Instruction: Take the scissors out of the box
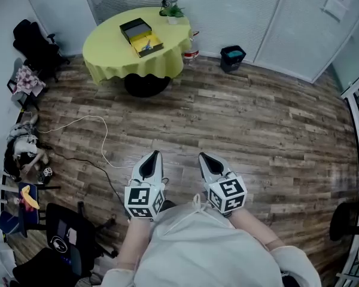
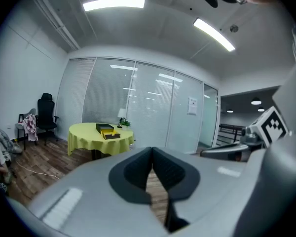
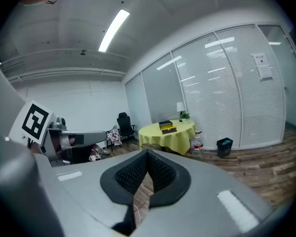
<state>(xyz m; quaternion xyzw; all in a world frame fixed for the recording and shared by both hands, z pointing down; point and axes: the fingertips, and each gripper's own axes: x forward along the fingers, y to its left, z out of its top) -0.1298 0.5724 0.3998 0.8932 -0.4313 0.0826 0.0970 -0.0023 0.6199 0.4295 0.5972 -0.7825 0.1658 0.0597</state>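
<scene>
Far across the room stands a round table with a yellow cloth [image 1: 116, 52]. On it lies an open box [image 1: 148, 44] with a yellow lining, its black lid [image 1: 135, 27] beside it. Something small lies inside the box, too small to make out as scissors. My left gripper [image 1: 151, 158] and right gripper [image 1: 204, 159] are held side by side over the wooden floor, far short of the table. Both are shut and hold nothing. The box [image 2: 107, 131] shows small in the left gripper view past my left gripper [image 2: 152, 152]. In the right gripper view, the box [image 3: 167, 127] is beyond my right gripper [image 3: 147, 154].
A potted plant [image 1: 172, 11] and a lamp stand at the table's far edge. A bottle [image 1: 191, 53] and a dark bin [image 1: 233, 57] sit on the floor to its right. An office chair [image 1: 37, 45], clutter and a white cable [image 1: 102, 141] lie along the left. Glass walls with blinds close the back.
</scene>
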